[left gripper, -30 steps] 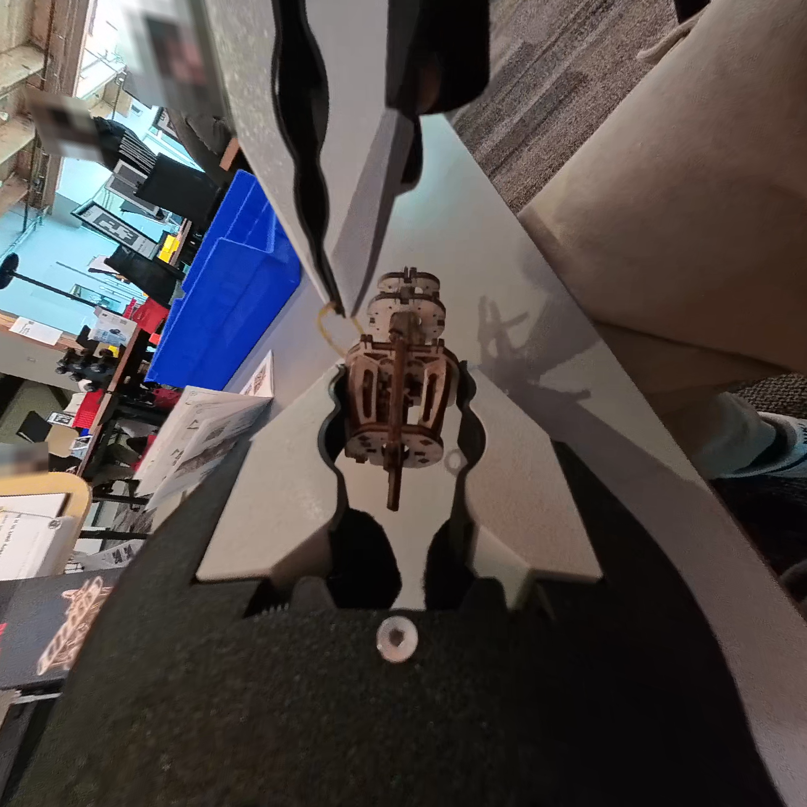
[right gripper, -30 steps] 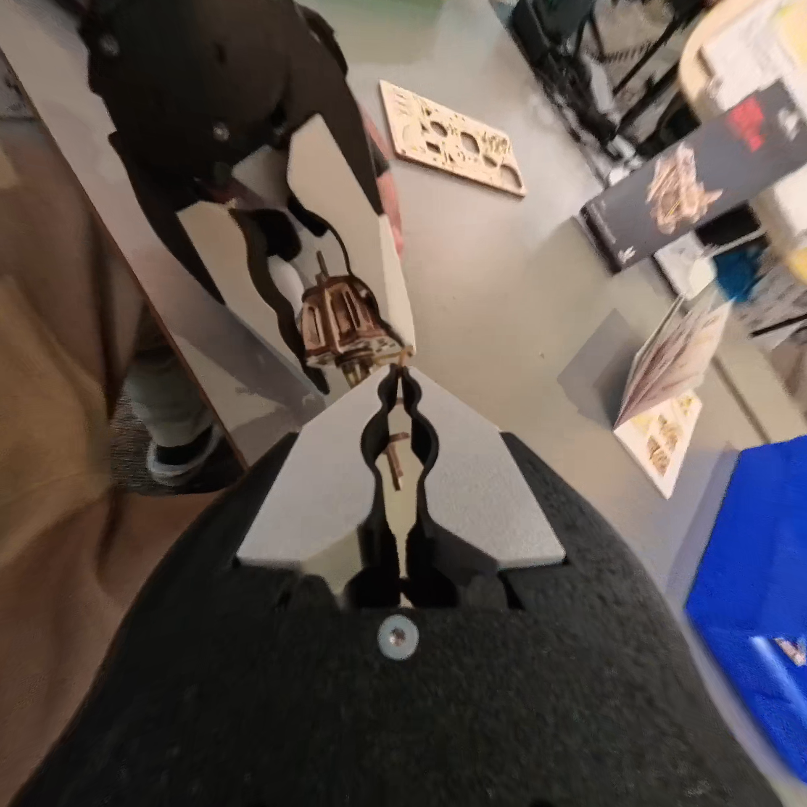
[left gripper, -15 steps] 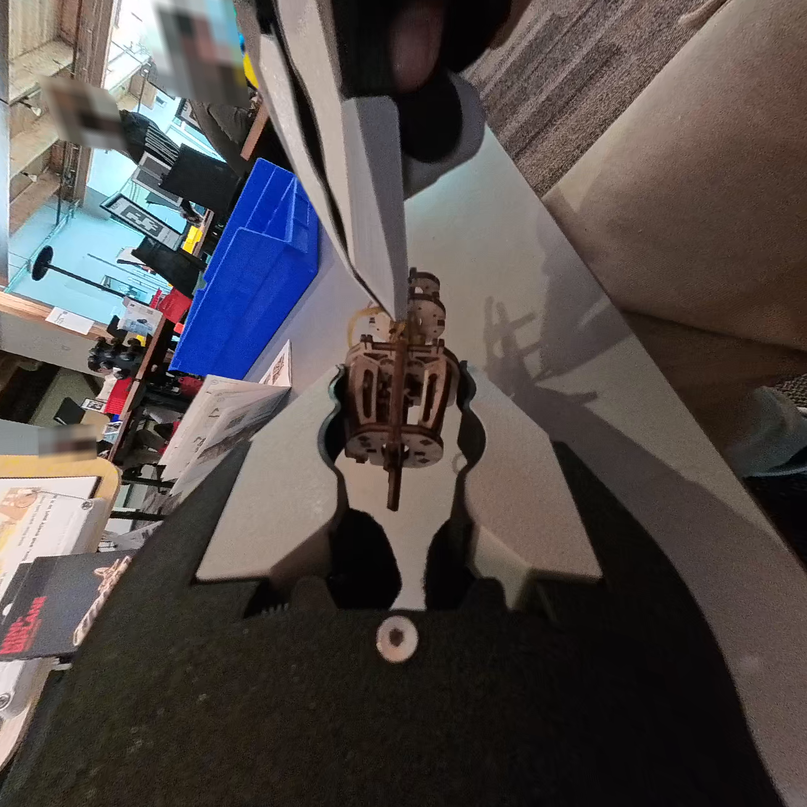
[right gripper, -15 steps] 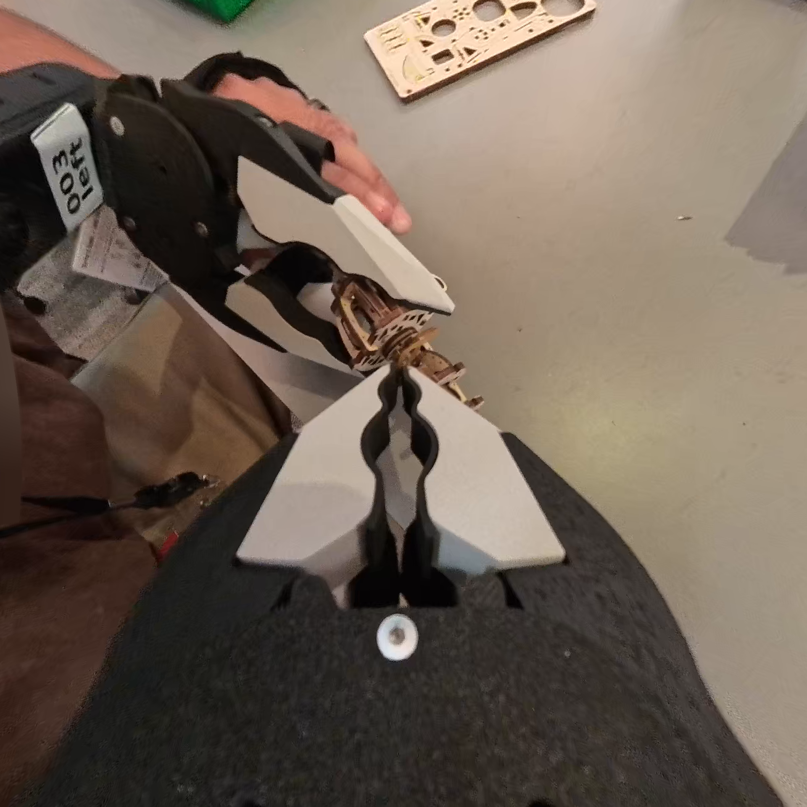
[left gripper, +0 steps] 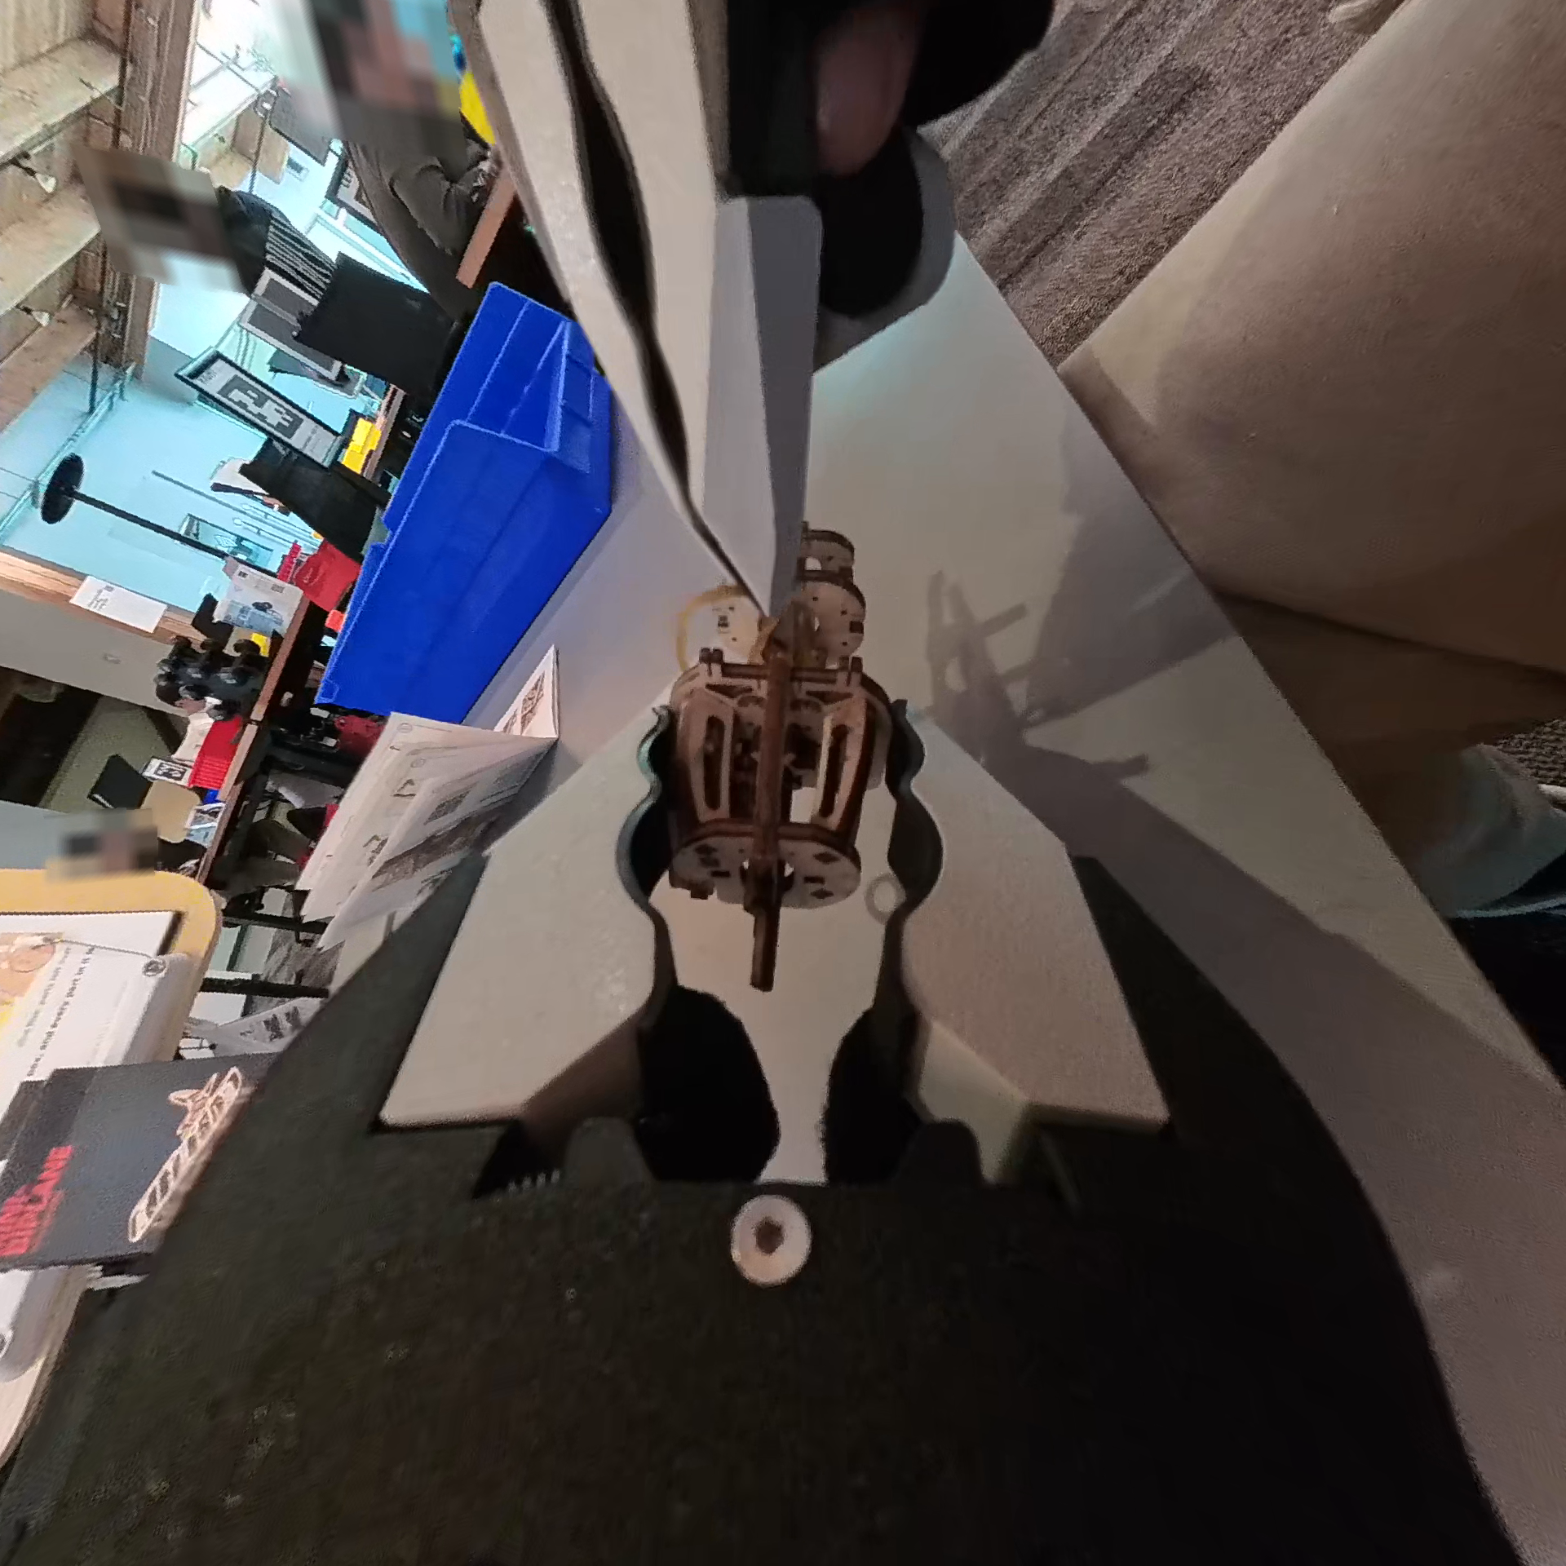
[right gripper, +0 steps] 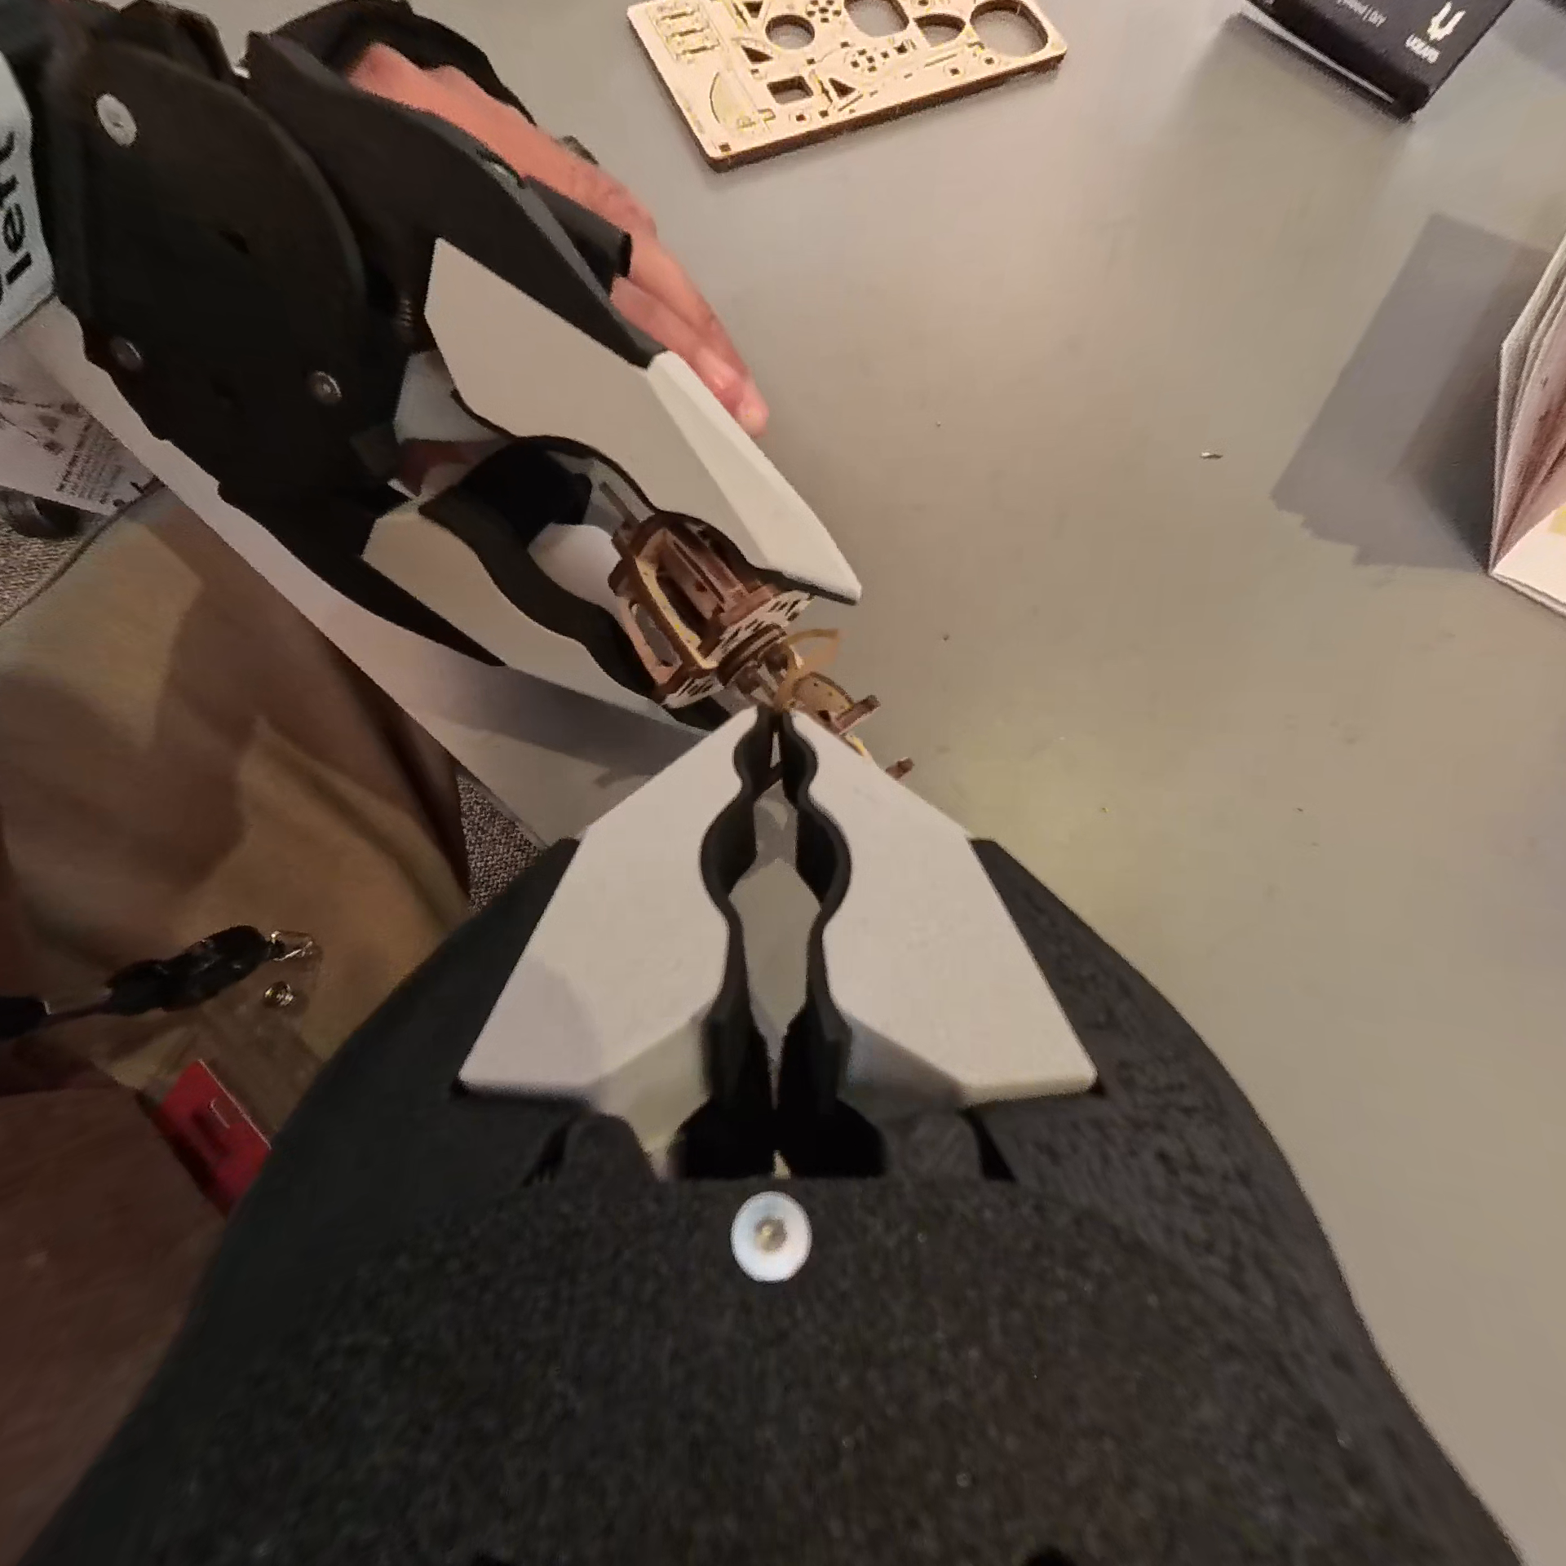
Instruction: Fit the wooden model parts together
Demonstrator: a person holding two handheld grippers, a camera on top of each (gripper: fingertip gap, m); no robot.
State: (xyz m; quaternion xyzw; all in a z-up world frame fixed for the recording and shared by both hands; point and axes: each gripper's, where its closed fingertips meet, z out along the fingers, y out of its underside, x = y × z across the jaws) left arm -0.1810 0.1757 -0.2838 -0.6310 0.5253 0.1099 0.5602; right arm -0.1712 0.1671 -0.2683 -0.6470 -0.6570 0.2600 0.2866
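Item: one wooden cage (left gripper: 767, 788), a barrel-shaped subassembly with a shaft (left gripper: 765, 924) through its centre, stood mid-frame in the left wrist view, clamped between the half-closed fingers of the left gripper (left gripper: 775, 729) and held above the table (left gripper: 1000, 474). Beyond it, one disc stack (left gripper: 826, 593) sat on the same shaft, already joined by the look of it. One rubber band (right gripper: 805, 657) looped at the cage's front end; the right gripper (right gripper: 773, 720), nearly shut, pinched there, though whether on band or shaft tip could not be told. Judged partly built: cage and discs mated, band apparently unseated, further parts likely pending. Also counted: one punched-out parts sheet (right gripper: 847, 76), upper centre of the right wrist view; one open booklet (left gripper: 424, 805), one dark box (left gripper: 93, 1169) and two blue bins (left gripper: 483, 542), left of the left wrist view.
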